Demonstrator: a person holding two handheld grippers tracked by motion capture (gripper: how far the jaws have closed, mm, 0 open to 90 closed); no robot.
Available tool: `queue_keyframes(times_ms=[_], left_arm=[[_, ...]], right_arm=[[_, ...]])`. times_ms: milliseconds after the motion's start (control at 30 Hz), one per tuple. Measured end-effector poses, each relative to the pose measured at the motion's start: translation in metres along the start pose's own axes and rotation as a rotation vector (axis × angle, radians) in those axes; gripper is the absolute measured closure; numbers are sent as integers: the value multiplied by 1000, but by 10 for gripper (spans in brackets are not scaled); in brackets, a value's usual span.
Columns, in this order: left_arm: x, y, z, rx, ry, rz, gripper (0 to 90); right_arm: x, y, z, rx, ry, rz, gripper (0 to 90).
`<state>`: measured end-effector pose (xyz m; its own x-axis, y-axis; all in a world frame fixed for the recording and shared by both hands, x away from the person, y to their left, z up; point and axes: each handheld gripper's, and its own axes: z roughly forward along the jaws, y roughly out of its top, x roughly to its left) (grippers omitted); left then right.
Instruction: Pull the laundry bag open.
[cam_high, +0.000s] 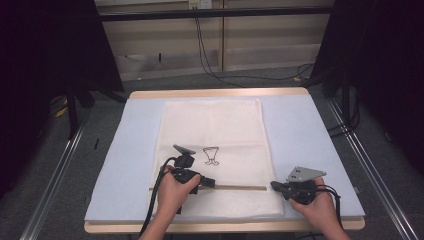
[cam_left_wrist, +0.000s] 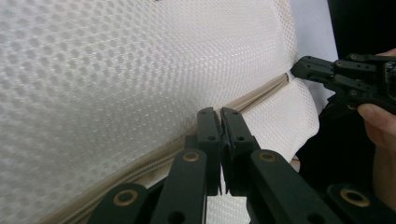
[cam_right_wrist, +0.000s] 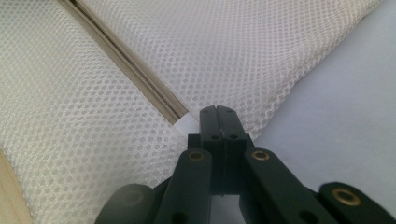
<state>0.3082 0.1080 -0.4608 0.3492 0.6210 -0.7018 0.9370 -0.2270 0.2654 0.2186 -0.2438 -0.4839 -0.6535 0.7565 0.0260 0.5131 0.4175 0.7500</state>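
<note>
A white mesh bag (cam_high: 212, 125) with a small black print (cam_high: 211, 155) lies flat on the pale blue mat. A beige zipper (cam_high: 240, 188) runs across the bag near its front edge. My left gripper (cam_high: 209, 182) is at the middle of that zipper (cam_left_wrist: 261, 93), its jaws (cam_left_wrist: 219, 112) shut together against it; whether something thin is pinched I cannot see. My right gripper (cam_high: 274, 185) sits at the zipper's right end (cam_right_wrist: 130, 65), jaws (cam_right_wrist: 216, 109) shut, tips on the mesh beside a small white tab (cam_right_wrist: 186, 124). The left gripper view also catches the right gripper (cam_left_wrist: 299, 69).
The blue mat (cam_high: 310, 145) covers a wooden table whose edge (cam_high: 220, 93) shows at the back. Metal rails (cam_high: 60, 165) run along both sides on the floor. Cables (cam_high: 210, 60) trail over the floor behind, between dark curtains.
</note>
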Motion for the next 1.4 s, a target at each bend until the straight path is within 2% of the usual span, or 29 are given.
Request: queue_keyframes(times_ms=[133,300,367,600,633,900,967,1067,1200,1333,1400], left_arm=[[2,-1,-2,-5,-5,-1,876],[1,-1,-2,-6,11,-1,876],[3,-1,-3,-5,-1,7,876],[5,-2,-6,-8,1,-8,876],[5,-2,-6,-11,14,-2,876],[7,-3,-10,-18,3,-14,876],[7,-3,-10,-17,16,-6,876],[8,-3,-11,-14,1,-12,876],[9,-3,-12,-17,13,-6,876],[8,-4,-12,-23,-2,-30,876],[9,-3,-12,-23,1,-21,876]], right_arm=[[0,0,0,-2,-2,-3,900],[0,0,0,-2,-2,-3,900],[0,0,0,-1,0,0,900],[0,0,0,-1,-1,4,900],[0,0,0,-1,-1,5,900],[0,0,0,-2,-1,6,900],[0,0,0,-2,-1,6,900],[0,0,0,-2,-2,9,900],[0,0,0,-5,-1,8,900],[0,0,0,-4,-3,9,900],[0,0,0,-4,-4,9,900]])
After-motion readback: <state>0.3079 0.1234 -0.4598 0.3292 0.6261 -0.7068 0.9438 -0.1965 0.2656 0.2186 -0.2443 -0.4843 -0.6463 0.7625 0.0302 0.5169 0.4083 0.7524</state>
